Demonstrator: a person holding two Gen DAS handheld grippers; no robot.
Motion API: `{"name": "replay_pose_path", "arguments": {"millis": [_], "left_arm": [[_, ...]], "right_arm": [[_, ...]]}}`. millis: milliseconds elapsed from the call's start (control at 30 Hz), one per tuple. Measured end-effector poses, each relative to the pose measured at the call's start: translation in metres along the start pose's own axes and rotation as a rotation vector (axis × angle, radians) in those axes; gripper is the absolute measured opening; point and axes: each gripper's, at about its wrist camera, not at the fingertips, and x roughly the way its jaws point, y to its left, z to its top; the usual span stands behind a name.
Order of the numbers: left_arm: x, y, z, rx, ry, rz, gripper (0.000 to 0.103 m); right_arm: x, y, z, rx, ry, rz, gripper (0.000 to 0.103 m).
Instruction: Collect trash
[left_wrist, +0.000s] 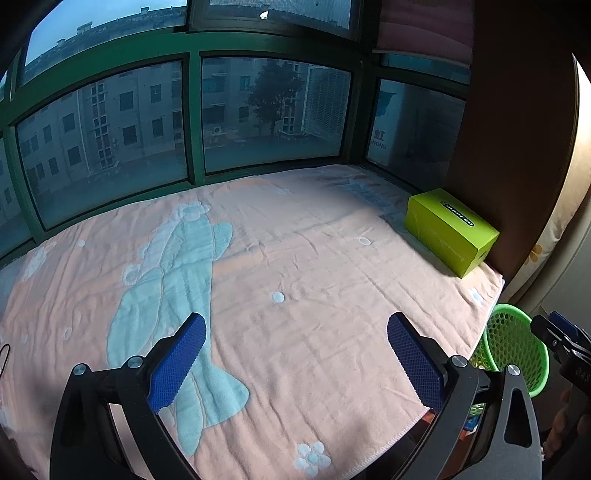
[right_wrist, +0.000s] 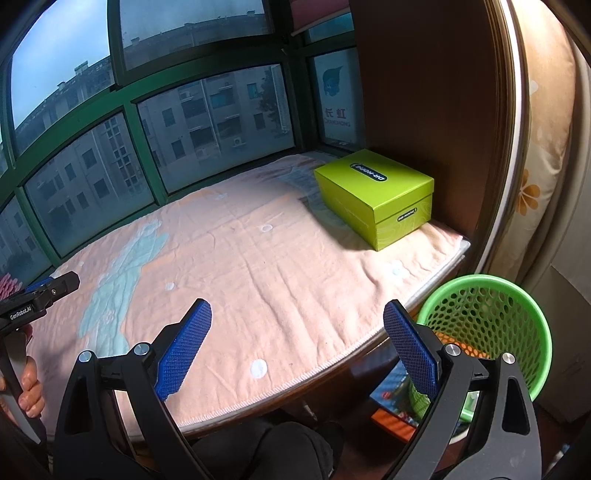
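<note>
Holding both tools wide open, empty, over towel (left_wrist: 295, 258): left tool (left_wrist: 295, 354), right tool (right_wrist: 297, 347). No trash visible to me. Bin (right_wrist: 491, 332) sits off near right edge, low for drops. Box (right_wrist: 373, 195) far right.

You face a bay of green-framed windows (left_wrist: 192, 122) looking out on grey apartment blocks and a tree under a dull sky. Below them lies a platform covered by a peach blanket (left_wrist: 303, 302) with a pale blue pattern. A dark brown wooden panel (right_wrist: 436, 92) stands at the right, with a floral curtain (right_wrist: 535, 177) beyond it.
</note>
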Motion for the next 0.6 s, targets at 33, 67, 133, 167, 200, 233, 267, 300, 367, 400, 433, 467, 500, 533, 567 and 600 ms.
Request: {"name": "replay_pose_path", "arguments": {"millis": [33, 67, 133, 167, 200, 233, 267, 300, 367, 400, 433, 467, 500, 533, 567, 600], "left_arm": [[0.000, 0.000, -0.001, 0.000, 0.000, 0.001, 0.096], [0.000, 0.000, -0.001, -0.001, 0.001, 0.003, 0.096], [-0.001, 0.000, -0.003, -0.005, 0.004, 0.005, 0.096], [-0.001, 0.000, -0.003, -0.006, 0.005, 0.004, 0.096], [-0.001, 0.000, -0.003, -0.007, 0.005, 0.005, 0.096], [-0.001, 0.000, -0.004, -0.008, 0.005, 0.007, 0.096], [-0.002, 0.000, -0.004, -0.008, 0.005, 0.006, 0.096], [-0.002, 0.000, -0.004, -0.007, 0.005, 0.006, 0.096], [-0.003, -0.001, -0.005, 0.000, 0.003, 0.007, 0.096], [-0.004, -0.001, -0.006, 0.004, 0.001, 0.009, 0.096], [-0.004, -0.001, -0.007, 0.007, 0.000, 0.011, 0.096], [-0.004, -0.001, -0.007, 0.009, 0.001, 0.010, 0.096], [-0.004, -0.001, -0.008, 0.010, 0.001, 0.010, 0.096], [-0.005, 0.000, -0.008, 0.010, 0.001, 0.011, 0.096], [-0.005, -0.001, -0.009, 0.011, 0.001, 0.013, 0.096], [-0.005, -0.001, -0.009, 0.015, 0.001, 0.016, 0.096]], "right_arm": [[0.000, 0.000, 0.000, -0.002, 0.000, 0.001, 0.093], [0.000, 0.001, 0.000, -0.006, -0.001, -0.002, 0.093], [-0.001, 0.002, -0.001, -0.009, -0.001, -0.004, 0.093], [-0.002, 0.003, -0.001, -0.012, -0.001, -0.003, 0.093], [-0.002, 0.004, -0.002, -0.014, -0.001, -0.003, 0.093], [-0.002, 0.004, -0.002, -0.015, -0.001, -0.003, 0.093], [-0.002, 0.005, -0.001, -0.018, -0.002, -0.002, 0.093], [-0.003, 0.006, -0.002, -0.020, -0.002, -0.001, 0.093], [-0.003, 0.007, -0.001, -0.021, -0.005, 0.000, 0.093], [-0.004, 0.007, -0.001, -0.021, -0.007, 0.004, 0.093], [-0.004, 0.007, -0.001, -0.021, -0.007, 0.006, 0.093], [-0.004, 0.008, -0.001, -0.022, -0.006, 0.007, 0.093], [-0.004, 0.009, -0.001, -0.025, -0.006, 0.008, 0.093], [-0.004, 0.010, -0.001, -0.029, -0.006, 0.009, 0.093], [-0.004, 0.011, -0.001, -0.032, -0.007, 0.008, 0.093], [-0.004, 0.012, -0.001, -0.034, -0.006, 0.010, 0.094]]}}
